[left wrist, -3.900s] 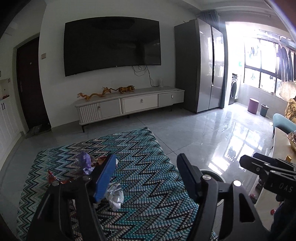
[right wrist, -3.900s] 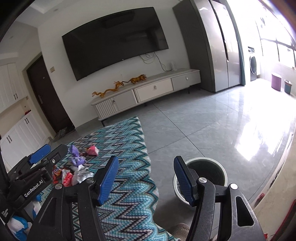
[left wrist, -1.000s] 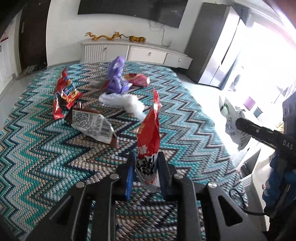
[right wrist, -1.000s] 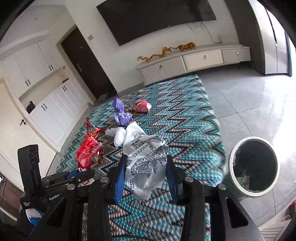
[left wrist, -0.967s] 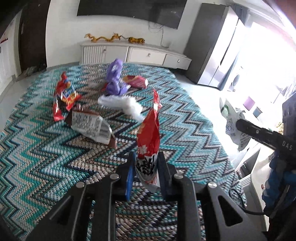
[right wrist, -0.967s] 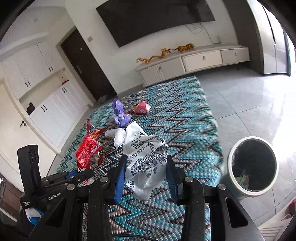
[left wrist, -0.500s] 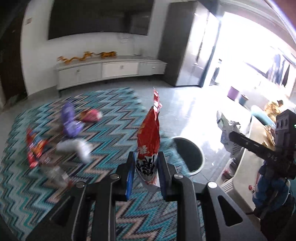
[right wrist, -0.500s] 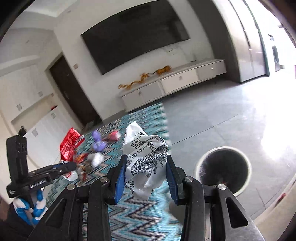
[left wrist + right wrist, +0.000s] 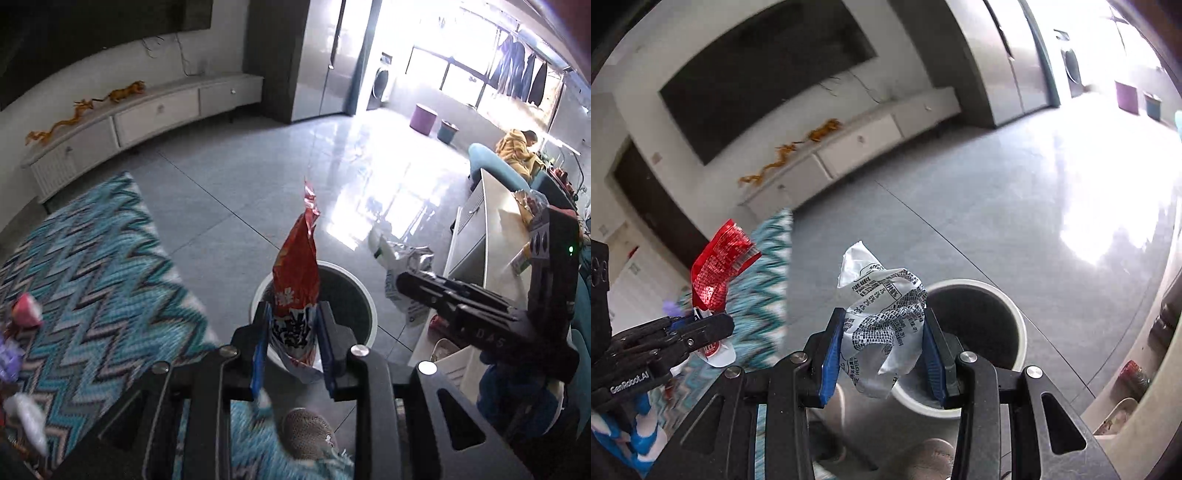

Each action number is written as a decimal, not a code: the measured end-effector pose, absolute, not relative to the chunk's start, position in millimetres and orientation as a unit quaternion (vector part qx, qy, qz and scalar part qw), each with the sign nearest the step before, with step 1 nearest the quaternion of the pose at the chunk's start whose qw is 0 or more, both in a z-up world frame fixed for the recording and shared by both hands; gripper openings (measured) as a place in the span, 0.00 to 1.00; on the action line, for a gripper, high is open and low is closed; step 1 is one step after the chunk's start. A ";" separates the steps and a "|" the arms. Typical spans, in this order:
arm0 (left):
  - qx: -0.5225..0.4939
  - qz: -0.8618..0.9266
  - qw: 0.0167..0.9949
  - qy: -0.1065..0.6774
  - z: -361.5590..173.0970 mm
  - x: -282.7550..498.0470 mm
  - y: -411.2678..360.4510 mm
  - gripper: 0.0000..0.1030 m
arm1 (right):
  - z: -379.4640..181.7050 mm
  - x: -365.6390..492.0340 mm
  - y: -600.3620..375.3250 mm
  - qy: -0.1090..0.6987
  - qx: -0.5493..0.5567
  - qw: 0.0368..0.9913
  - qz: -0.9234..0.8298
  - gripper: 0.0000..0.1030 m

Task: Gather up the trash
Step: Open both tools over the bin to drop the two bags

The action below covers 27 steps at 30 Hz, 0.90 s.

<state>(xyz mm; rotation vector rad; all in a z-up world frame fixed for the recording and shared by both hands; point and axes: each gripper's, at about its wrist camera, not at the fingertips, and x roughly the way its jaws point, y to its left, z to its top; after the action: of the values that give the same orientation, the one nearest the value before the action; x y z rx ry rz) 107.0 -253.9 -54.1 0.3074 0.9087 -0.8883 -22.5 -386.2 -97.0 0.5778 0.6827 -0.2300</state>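
Observation:
My left gripper [image 9: 293, 314] holds a red snack wrapper [image 9: 297, 269] upright between its blue pads, right over the white-rimmed trash bin [image 9: 372, 317]. Its jaws are opening slightly with the wrapper still between them. My right gripper [image 9: 884, 321] is shut on a crumpled white printed wrapper [image 9: 882, 317], hanging just left of the bin [image 9: 1015, 325] and above its rim. From the right wrist view the red wrapper [image 9: 718, 258] and left gripper [image 9: 713, 325] show at the left. From the left wrist view the right gripper [image 9: 406, 280] shows at the right.
A zigzag teal rug [image 9: 92, 266] lies left of the bin with a pink wrapper [image 9: 26, 310] and other litter on it. A white table [image 9: 495, 221] stands close on the right. A shoe [image 9: 306, 432] is just below the bin. A TV cabinet [image 9: 147, 114] lines the far wall.
Both grippers have swung with their wrappers from over the rug to the bin, which now sits right under them. The litter on the rug has slid to the left edge.

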 end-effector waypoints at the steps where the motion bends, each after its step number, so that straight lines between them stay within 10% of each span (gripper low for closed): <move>1: 0.147 -0.413 0.791 0.426 -61.3 111.3 -265.8 0.24 | -102.9 -20.4 -391.8 0.334 0.281 0.892 -0.115 0.38; 27: 0.178 -0.365 0.834 0.374 -68.1 101.7 -281.5 0.52 | -123.1 -26.7 -402.8 0.354 0.289 0.873 -0.168 0.54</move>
<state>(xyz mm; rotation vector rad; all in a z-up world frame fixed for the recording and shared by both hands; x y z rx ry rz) 101.7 -281.5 -68.1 0.3767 0.7932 -0.7730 -26.7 -402.8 -123.1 0.6034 0.7405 -0.3512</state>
